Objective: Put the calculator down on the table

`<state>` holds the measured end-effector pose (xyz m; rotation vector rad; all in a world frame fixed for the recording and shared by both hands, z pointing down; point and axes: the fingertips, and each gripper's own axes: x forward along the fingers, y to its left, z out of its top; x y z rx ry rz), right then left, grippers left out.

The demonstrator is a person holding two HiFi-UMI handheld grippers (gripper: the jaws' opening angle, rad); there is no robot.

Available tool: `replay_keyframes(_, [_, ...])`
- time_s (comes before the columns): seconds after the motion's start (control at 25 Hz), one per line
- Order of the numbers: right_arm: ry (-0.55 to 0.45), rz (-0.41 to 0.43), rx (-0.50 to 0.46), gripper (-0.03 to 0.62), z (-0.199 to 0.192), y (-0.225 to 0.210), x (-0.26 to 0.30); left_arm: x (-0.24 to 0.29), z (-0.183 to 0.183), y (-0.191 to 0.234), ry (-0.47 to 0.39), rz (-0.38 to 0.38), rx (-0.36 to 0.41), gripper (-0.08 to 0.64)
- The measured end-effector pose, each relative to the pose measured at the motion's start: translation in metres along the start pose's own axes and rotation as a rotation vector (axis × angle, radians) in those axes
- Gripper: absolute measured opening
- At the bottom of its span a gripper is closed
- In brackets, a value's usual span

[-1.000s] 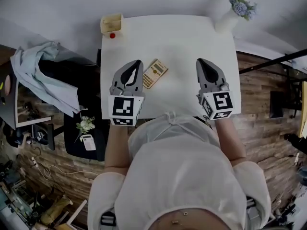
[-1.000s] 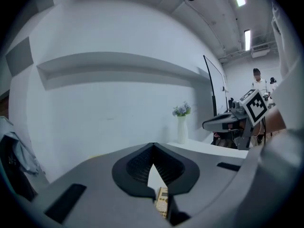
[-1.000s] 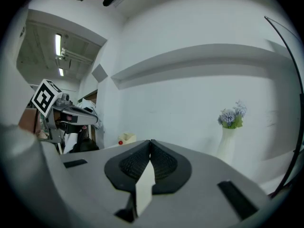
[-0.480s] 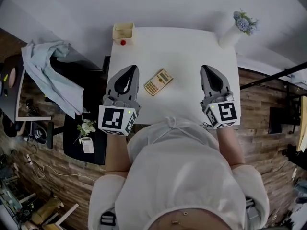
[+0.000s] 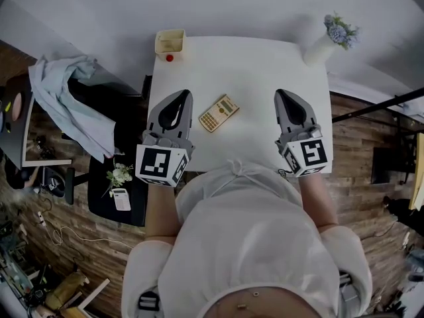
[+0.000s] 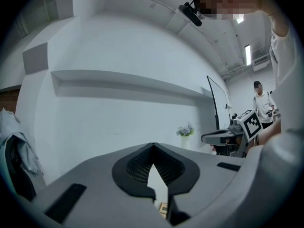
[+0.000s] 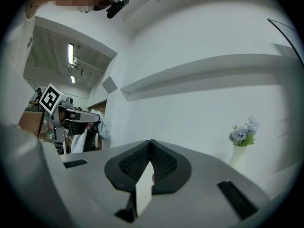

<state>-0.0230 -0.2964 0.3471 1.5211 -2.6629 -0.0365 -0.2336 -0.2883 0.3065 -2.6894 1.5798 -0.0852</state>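
Note:
The tan calculator [image 5: 218, 113] lies flat on the white table [image 5: 258, 65], tilted, between my two grippers. My left gripper [image 5: 180, 95] hovers just left of it, jaws shut and empty. My right gripper [image 5: 281, 95] hangs further to the right, also shut with nothing in it. In the left gripper view the jaws [image 6: 153, 146] meet at their tips, and a sliver of the calculator [image 6: 163, 209] shows through the gap below. In the right gripper view the jaws [image 7: 151, 142] are likewise closed on nothing.
A yellow box [image 5: 170, 42] with a small red thing [image 5: 169, 58] before it stands at the table's far left corner. A white vase of flowers [image 5: 323, 40] occupies the far right corner. Left of the table stand a cloth-draped chair [image 5: 66, 101] and a small flower pot [image 5: 119, 175].
Both grippers have risen a little, and the left one now sits slightly further from the calculator. Over the last half second nothing has visibly moved.

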Motion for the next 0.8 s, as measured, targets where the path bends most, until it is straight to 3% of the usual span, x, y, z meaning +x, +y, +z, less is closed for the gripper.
replay_keyframes(0.8, [0.041,0.005,0.002,0.002,-0.017,0.007,0.013,0.009,-0.023,0.006,0.034,-0.004,-0.018,0.018])
